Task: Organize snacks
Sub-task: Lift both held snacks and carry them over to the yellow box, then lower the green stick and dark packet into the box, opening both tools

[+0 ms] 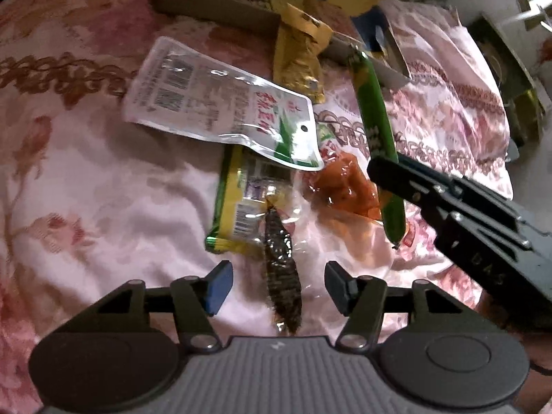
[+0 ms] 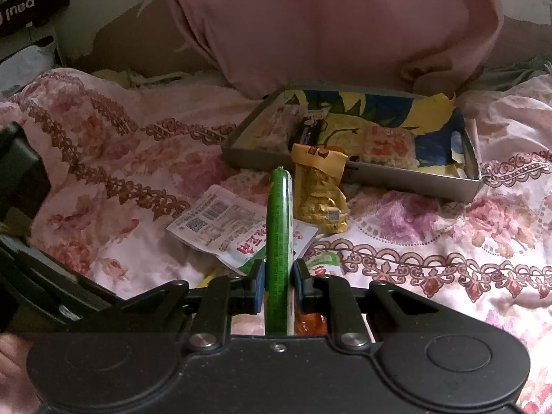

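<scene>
Right wrist view: the right tool (image 2: 278, 284) is clamped on a green sausage stick (image 2: 278, 234), gripped near its lower half, lifted above the bedspread (image 2: 431, 241) just in front of the grey tray (image 2: 407, 179). Firm, smooth and probably slippery in its casing, the stick looks best pinched mid-length. The left tool (image 1: 276, 286) stands apart with nothing pressed between its pads, straddling a dark dried snack in clear wrap (image 1: 281, 269), which looks light and crinkly and likely to slide; take it across the middle. Loose in front of the tray I count one white pouch (image 1: 220, 103), one yellow packet (image 1: 298, 51), one green-yellow packet (image 1: 238, 200), one orange pouch (image 1: 345, 186). At least three packets lie inside the tray.
</scene>
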Available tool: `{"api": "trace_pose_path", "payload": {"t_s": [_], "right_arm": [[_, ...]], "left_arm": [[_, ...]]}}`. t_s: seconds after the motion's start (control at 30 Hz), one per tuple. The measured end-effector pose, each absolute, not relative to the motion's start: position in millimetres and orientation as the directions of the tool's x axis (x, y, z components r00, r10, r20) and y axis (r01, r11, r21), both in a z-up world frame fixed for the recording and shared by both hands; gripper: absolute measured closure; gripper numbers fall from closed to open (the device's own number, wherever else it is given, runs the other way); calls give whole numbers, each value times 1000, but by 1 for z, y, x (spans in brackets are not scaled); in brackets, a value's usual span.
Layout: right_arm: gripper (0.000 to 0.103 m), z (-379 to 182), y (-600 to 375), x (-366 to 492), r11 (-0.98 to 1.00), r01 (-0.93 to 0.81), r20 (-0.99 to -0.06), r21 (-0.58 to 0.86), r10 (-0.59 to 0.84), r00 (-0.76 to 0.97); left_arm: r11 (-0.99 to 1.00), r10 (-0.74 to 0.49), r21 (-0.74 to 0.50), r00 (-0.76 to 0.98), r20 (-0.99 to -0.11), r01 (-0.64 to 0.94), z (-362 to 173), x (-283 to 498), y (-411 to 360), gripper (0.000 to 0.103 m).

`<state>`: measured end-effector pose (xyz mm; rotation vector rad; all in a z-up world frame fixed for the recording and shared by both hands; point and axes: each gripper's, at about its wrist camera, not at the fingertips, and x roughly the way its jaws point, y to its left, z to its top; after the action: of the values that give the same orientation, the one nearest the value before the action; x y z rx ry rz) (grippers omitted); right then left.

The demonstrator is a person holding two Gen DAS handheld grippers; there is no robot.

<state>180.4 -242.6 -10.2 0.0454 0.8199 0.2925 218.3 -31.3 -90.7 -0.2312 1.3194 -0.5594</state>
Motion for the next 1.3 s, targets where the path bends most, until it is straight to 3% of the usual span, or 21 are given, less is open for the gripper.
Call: {"api": "trace_pose_path", "payload": {"t_s": [0.07, 0.27, 0.3, 0.33, 0.73, 1.3], "right_arm": [[84, -9, -244, 181, 959, -235, -710, 157, 276, 648], [84, -7, -247, 182, 960, -223, -704, 168, 275, 654], [84, -7, -248, 182, 960, -223, -703, 169, 276, 656], [84, -7, -248, 182, 960, -222, -700, 170, 276, 658], [84, 4, -262, 181, 963, -186, -668, 195, 269, 693], [84, 21, -317, 228, 965, -74, -540, 252, 204, 816]], "left_arm": [[845, -507, -460, 135, -851, 273, -92, 216, -35, 69], [844, -515, -468, 154, -843, 262, -84, 206, -27, 75], [842, -520, -471, 164, -838, 264, -81, 204, -25, 79], [834, -534, -484, 170, -828, 263, -77, 201, -23, 90], [771, -635, -587, 233, -736, 247, -56, 198, -10, 90], [795, -601, -524, 517, -609, 308, 12, 291, -65, 90]]}}
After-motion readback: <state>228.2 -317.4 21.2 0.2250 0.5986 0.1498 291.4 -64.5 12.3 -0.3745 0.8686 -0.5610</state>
